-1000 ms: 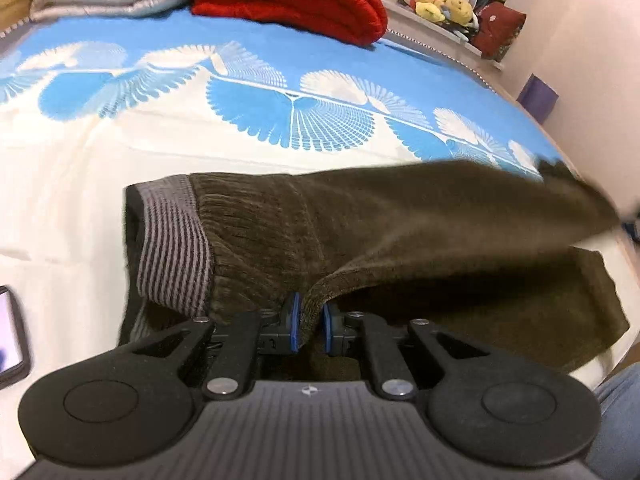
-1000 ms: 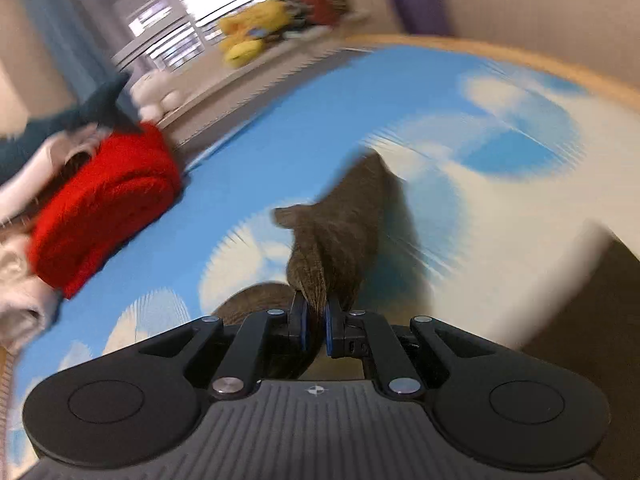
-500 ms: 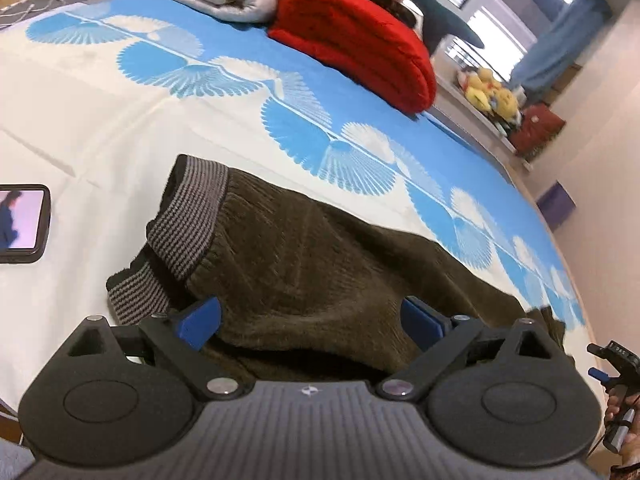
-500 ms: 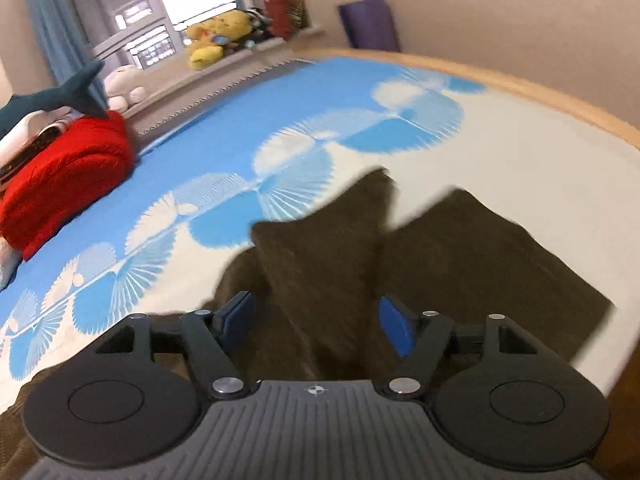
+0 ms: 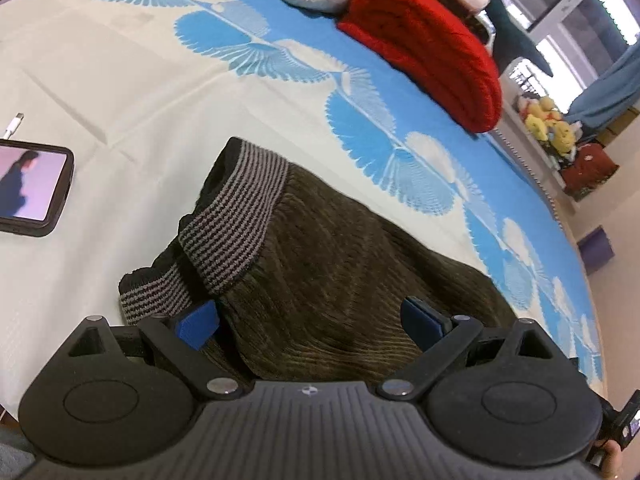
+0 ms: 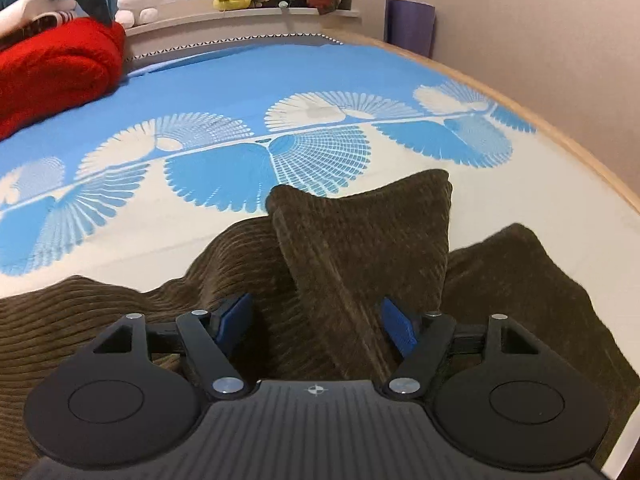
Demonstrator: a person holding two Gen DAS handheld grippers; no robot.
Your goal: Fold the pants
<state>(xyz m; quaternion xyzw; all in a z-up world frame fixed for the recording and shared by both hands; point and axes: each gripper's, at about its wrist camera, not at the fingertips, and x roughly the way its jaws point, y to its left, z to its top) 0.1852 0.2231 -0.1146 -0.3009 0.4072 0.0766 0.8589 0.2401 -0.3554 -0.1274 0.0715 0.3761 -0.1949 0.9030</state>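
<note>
1. Lying on the bed point(image 5: 120, 80) are the brown pants point(image 5: 340, 264) — they sit on the cream part of the sheet, below the blue fan pattern.

2. The left tool point(image 5: 312, 322) is wide open and holds nothing. Its blue pads point(image 5: 198, 322) sit on either side of the cloth near the top of the pants.

3. The striped waistband point(image 5: 240, 216) is at about 11 o'clock from the left tool. A second bit of waistband pokes out lower down, at about 9 o'clock, so the top is a little bunched.

4. The right tool point(image 6: 316, 320) is wide open too, with nothing in it. It hangs over the leg end of the pants point(image 6: 352, 248).

5. One leg end point(image 6: 360, 216) is flipped up and across at 12 o'clock from the right tool. The other leg end point(image 6: 520, 272) lies flat at about 2 o'clock. They do not line up yet.

6. The cloth looks soft, thick and ribbed, like corduroy. I think it is light and floppy — it will sag and bend if held at one spot only. It should not slip much and it will not break.

7. A good place to pinch is an edge with a seam: the waistband for the left tool and the hem corner of a leg for the right tool.

8. A phone point(image 5: 28, 188) lies at 9 o'clock from the waistband, well apart. A red blanket point(image 5: 428, 48) is far up the bed.
</note>
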